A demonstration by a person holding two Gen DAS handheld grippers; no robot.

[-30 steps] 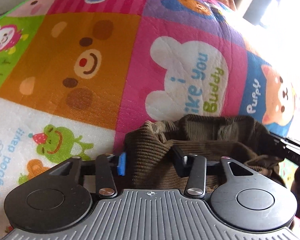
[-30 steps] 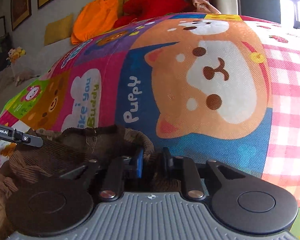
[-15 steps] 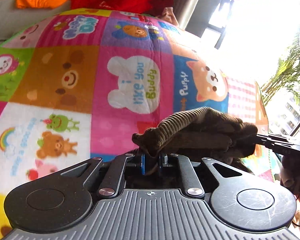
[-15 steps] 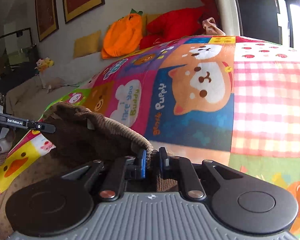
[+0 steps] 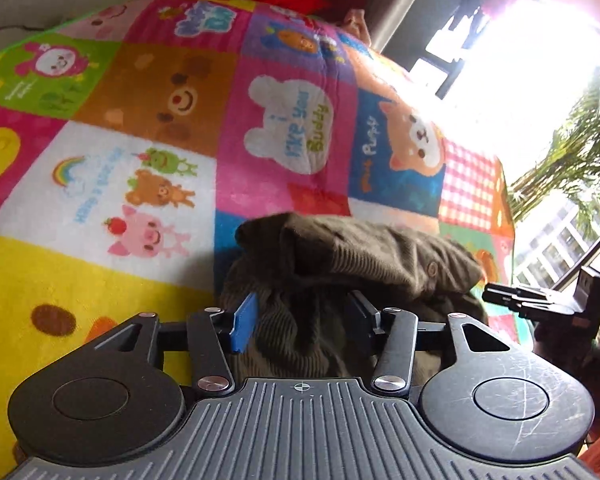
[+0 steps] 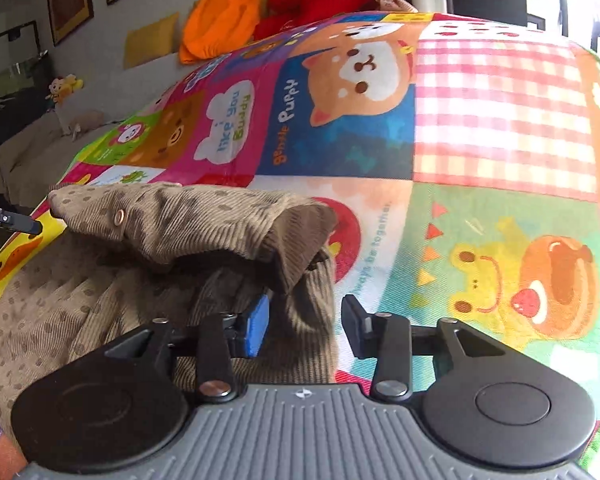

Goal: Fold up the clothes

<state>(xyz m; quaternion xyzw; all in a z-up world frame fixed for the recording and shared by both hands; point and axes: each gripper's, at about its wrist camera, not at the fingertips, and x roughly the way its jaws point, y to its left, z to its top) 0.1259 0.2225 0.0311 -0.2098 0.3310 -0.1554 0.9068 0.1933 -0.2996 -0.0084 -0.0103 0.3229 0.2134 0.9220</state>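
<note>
Now both pairs of jaws have just been opening, and the brown corduroy garment [image 5: 364, 256] lies loose between them rather than pinched. On the left gripper [image 5: 302, 326] the blue pad and the black pad stand apart, ribbed cloth filling the gap without being pressed. On the right gripper [image 6: 304, 326] the jaws are likewise parted; a fold of the same garment [image 6: 188, 224] hangs against the blue pad and stops short of the black one. The garment's top edge is turned over toward both cameras, a small round button [image 6: 120, 216] showing on that flap. It rests on a patchwork cartoon play mat [image 6: 500, 120], and the tip of the other gripper shows beside the cloth in each view.
</note>
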